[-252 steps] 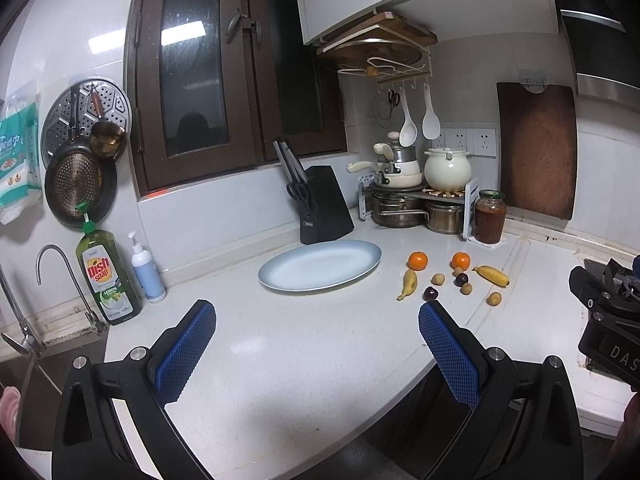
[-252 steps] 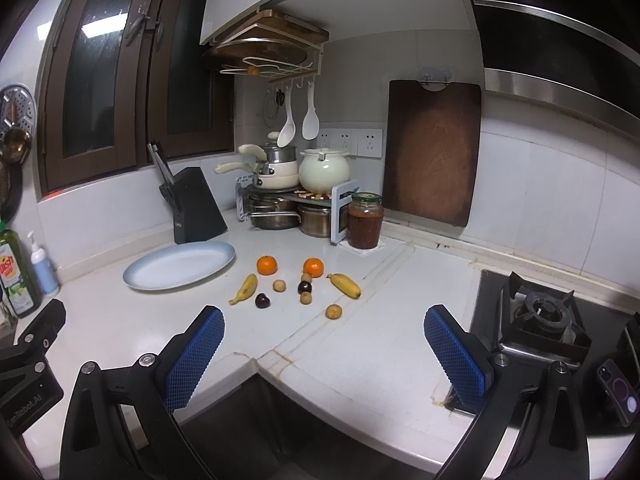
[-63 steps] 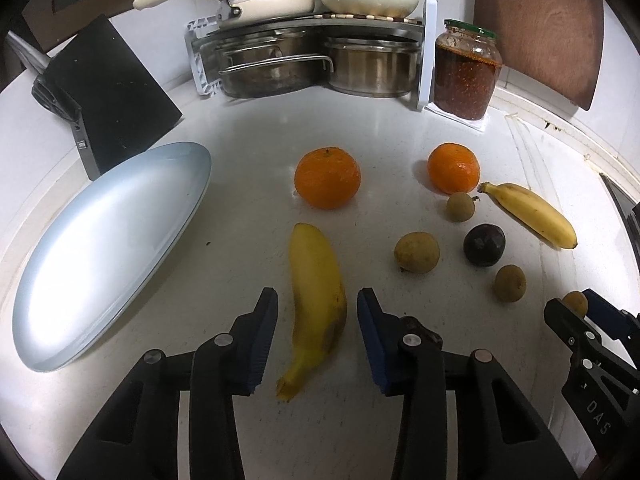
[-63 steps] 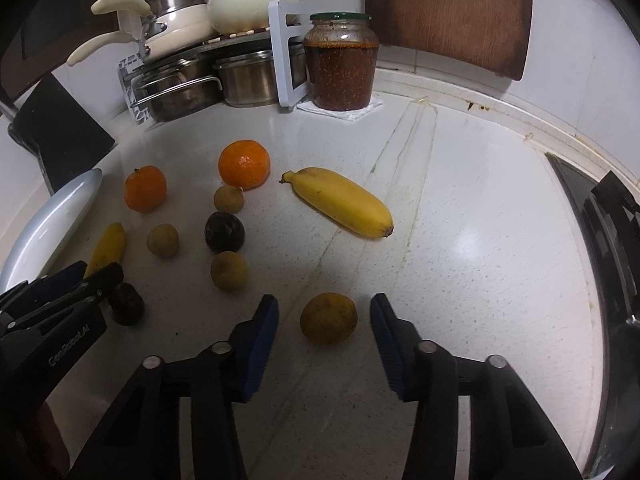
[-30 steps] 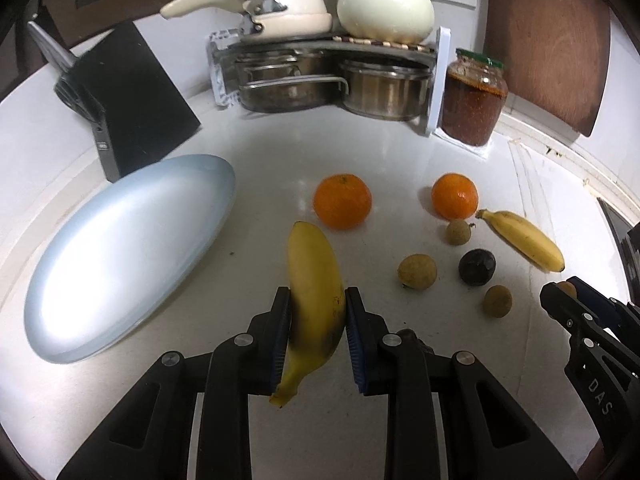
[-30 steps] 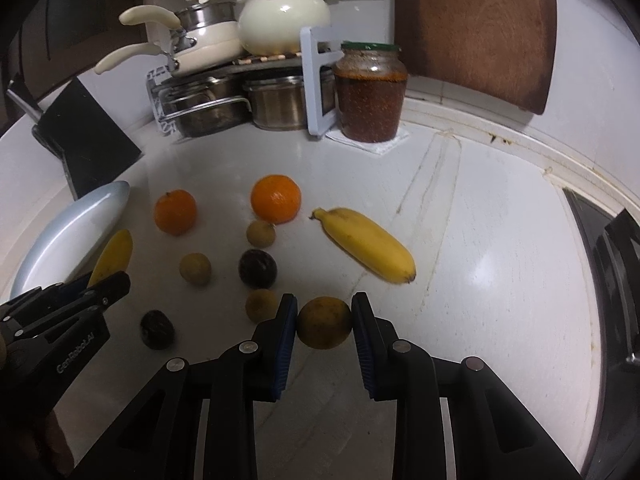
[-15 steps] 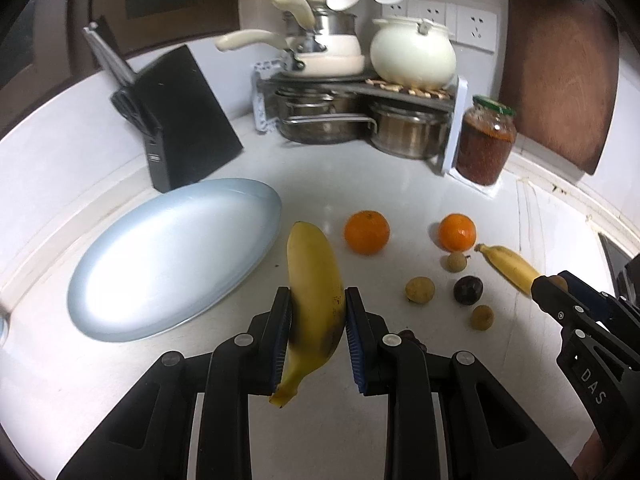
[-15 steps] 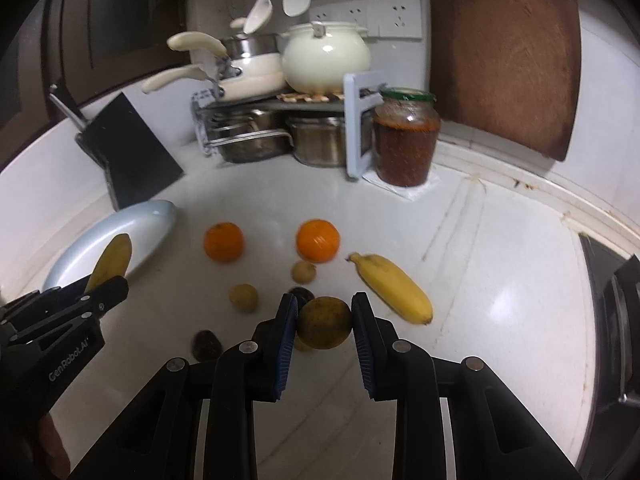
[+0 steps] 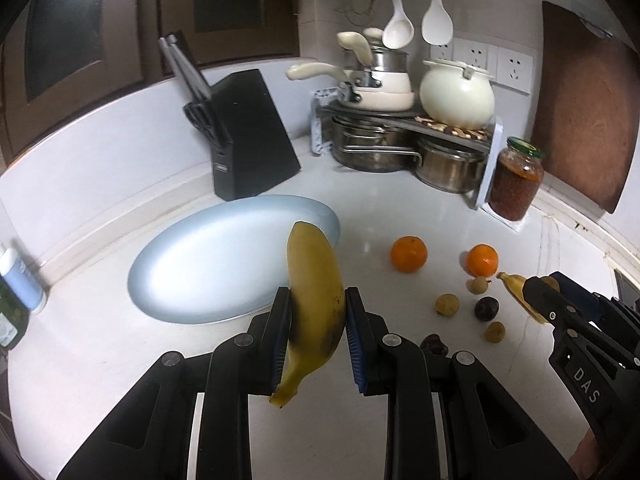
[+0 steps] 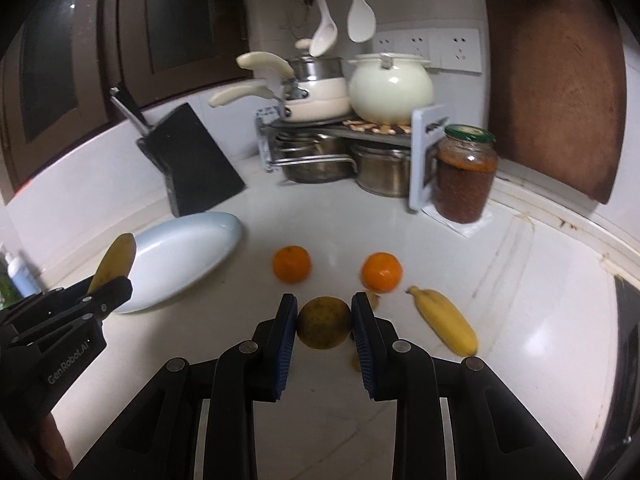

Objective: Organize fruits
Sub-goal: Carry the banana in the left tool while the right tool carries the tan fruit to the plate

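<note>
My left gripper (image 9: 316, 312) is shut on a yellow banana (image 9: 316, 280) and holds it in the air just right of the pale blue oval plate (image 9: 208, 264). My right gripper (image 10: 324, 316) is shut on a small round yellow-brown fruit (image 10: 324, 322), lifted above the counter. On the white counter lie two oranges (image 9: 409, 254) (image 9: 483, 260), a second banana (image 10: 444, 320), a dark round fruit (image 9: 486, 308) and a few small tan fruits (image 9: 447, 304). The plate (image 10: 180, 256) holds nothing.
A black knife block (image 9: 248, 136) stands behind the plate. A rack of steel pots (image 9: 400, 148) with cream cookware, a jar of red sauce (image 9: 516, 178) and a wooden board (image 9: 580, 108) fill the back corner. Soap bottles (image 9: 16, 292) stand at far left.
Both grippers have risen and pulled back from the counter, each with its fruit held. The left one has shifted toward the plate with the banana.
</note>
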A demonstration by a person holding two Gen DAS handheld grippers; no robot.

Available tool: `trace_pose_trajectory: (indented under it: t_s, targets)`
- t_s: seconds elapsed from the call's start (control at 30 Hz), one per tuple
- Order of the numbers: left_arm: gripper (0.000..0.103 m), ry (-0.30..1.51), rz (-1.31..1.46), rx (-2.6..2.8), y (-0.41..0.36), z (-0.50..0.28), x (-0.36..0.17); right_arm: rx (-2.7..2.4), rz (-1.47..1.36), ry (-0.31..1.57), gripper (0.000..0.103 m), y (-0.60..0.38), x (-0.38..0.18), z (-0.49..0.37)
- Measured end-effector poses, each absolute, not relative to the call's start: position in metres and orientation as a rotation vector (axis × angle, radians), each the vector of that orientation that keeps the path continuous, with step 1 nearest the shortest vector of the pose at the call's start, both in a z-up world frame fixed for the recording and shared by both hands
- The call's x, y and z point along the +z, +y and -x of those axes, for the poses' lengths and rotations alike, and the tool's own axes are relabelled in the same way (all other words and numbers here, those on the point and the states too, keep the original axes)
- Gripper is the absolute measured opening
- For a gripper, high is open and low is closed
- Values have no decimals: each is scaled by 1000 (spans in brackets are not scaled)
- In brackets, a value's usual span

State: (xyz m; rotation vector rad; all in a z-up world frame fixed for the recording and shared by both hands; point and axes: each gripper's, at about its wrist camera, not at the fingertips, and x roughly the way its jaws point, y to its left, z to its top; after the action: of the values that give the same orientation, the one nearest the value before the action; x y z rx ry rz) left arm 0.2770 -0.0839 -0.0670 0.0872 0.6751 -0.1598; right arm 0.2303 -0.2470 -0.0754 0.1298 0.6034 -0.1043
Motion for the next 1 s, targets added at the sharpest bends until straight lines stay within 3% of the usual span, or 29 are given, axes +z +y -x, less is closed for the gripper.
trace_pose_trajectory:
  t_s: [1.0]
  targets:
    - [27,548,-51,-27,11,-296,-36,81,-136,552,29,-159,-49,-296]
